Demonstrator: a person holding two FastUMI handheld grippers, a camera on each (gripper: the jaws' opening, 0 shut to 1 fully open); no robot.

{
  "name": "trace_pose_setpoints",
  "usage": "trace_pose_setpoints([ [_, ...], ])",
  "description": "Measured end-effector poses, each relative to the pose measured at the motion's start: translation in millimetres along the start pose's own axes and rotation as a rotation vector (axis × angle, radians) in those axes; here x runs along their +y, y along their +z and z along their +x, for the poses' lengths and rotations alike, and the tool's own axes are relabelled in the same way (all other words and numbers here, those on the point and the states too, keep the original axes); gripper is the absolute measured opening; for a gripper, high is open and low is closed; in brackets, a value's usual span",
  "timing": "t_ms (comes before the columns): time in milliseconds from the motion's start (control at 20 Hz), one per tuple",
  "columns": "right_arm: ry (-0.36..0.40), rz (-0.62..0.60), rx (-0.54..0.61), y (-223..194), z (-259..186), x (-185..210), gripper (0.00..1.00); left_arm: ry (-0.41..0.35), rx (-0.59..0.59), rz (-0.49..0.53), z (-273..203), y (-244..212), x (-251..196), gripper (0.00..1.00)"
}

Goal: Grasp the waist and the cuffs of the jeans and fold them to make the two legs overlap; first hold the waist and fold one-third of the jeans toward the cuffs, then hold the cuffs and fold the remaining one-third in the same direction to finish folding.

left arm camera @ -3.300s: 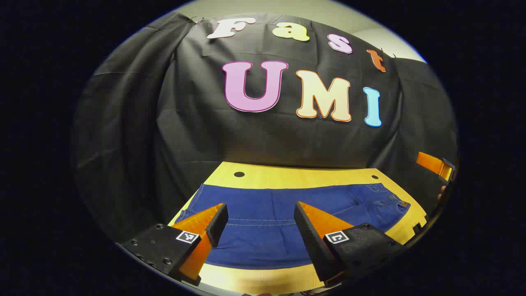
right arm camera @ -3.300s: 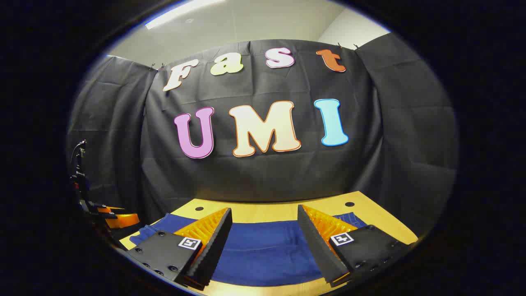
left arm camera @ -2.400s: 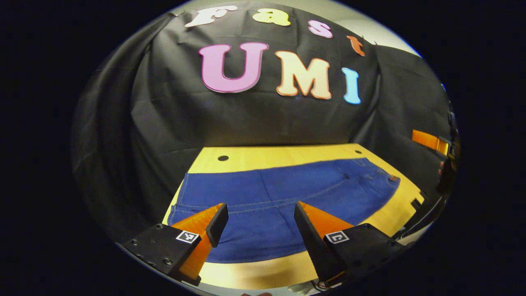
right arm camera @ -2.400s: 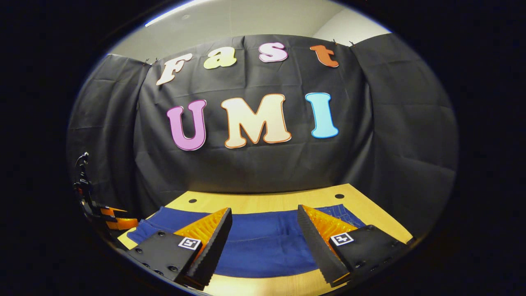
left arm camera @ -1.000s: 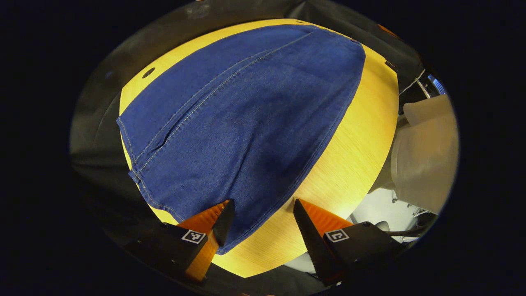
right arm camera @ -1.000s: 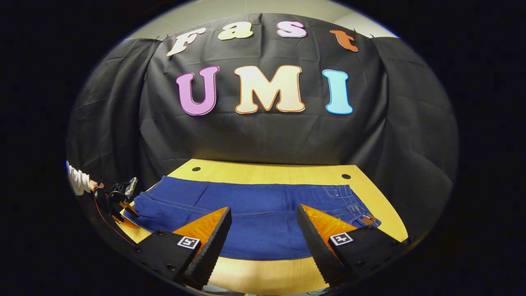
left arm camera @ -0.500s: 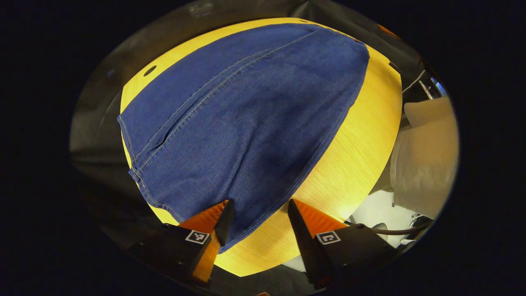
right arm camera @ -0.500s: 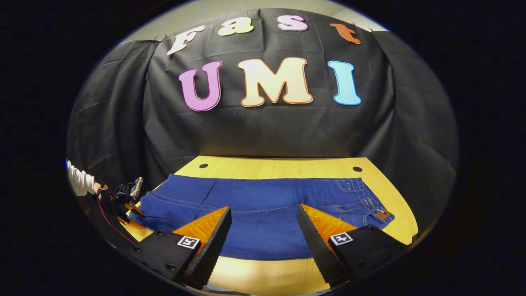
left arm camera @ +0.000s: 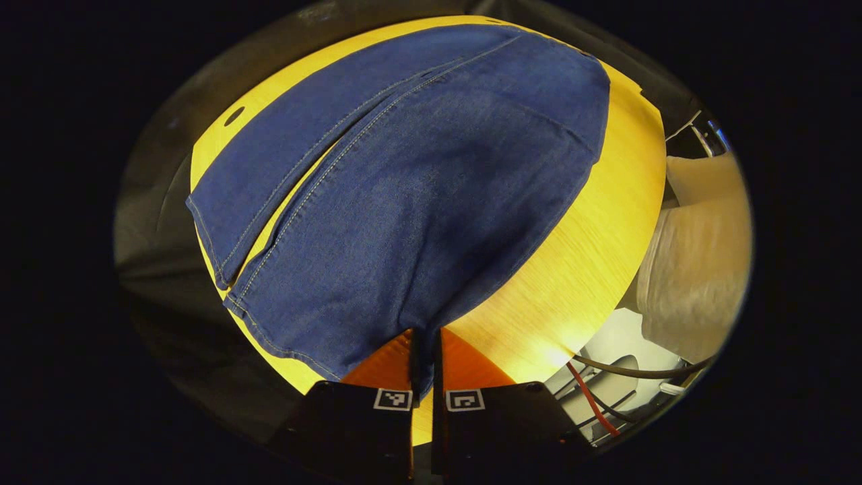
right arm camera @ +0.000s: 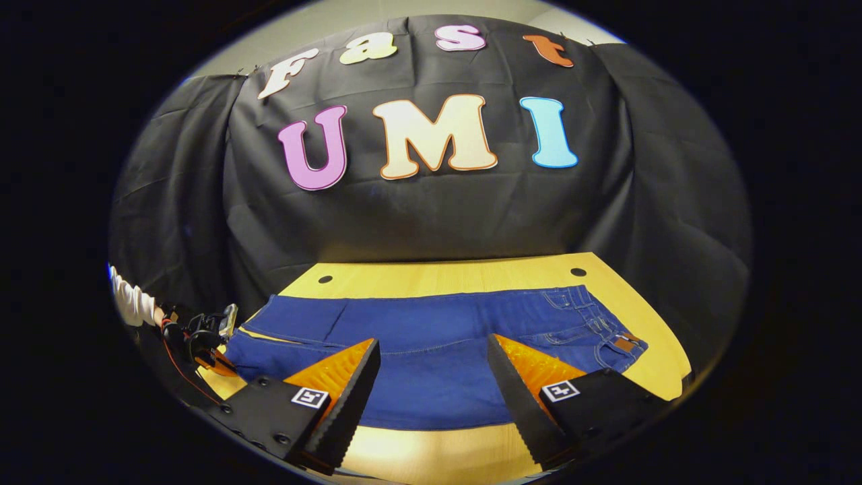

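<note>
Booth with a wooden table against black cloth walls.

The table (right arm camera: pixel 438 276) has a light yellow wood top with a dark round hole (right arm camera: pixel 325 279) near each far corner, the other hole (right arm camera: pixel 578 272) to the right. Black cloth (right arm camera: pixel 431 215) hangs in folds behind and to both sides of it, and a pale wall or ceiling (right arm camera: pixel 377 17) shows above the cloth. In the left gripper view the tabletop (left arm camera: pixel 592 249) glares under bright light, and beyond its edge lie a pale floor (left arm camera: pixel 606 337) and cables (left arm camera: pixel 633 370).
</note>
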State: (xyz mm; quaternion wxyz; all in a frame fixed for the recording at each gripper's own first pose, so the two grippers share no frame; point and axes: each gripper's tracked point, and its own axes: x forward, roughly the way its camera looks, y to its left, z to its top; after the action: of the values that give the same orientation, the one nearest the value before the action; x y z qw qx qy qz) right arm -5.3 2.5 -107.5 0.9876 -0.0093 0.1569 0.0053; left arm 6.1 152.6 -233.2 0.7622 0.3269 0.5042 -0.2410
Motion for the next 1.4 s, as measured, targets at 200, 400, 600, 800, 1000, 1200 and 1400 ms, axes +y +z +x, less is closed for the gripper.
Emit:
trace_pose_setpoints([
  [200, 0.039, -0.086, 0.088, -24, 6, -28, 0.99, 0.026, 0.027, 0.002, 3, -2, 0, 0.03],
  [400, 0.086, -0.244, 0.260, -64, 13, -85, 1.00, 0.030, 0.047, 0.010, 3, 0, 1, 0.03],
  [600, 0.171, -0.483, 0.482, -105, 17, -145, 0.99, 0.033, 0.075, -0.019, 4, 0, 1, 0.02],
  [800, 0.270, -0.722, 0.653, -141, 20, -182, 0.99, 0.038, 0.093, -0.021, 4, 0, 2, 0.03],
  [1000, 0.313, -0.803, 0.782, -170, 42, -212, 1.00, 0.041, 0.110, -0.034, 4, -1, 4, 0.03],
  [1200, 0.329, -0.812, 0.871, -189, 64, -230, 1.00, 0.047, 0.119, -0.047, 5, -1, 4, 0.03],
  [1400, 0.394, -0.752, 0.930, -195, 64, -226, 0.96, 0.057, 0.126, -0.042, 5, -1, 4, 0.03],
])
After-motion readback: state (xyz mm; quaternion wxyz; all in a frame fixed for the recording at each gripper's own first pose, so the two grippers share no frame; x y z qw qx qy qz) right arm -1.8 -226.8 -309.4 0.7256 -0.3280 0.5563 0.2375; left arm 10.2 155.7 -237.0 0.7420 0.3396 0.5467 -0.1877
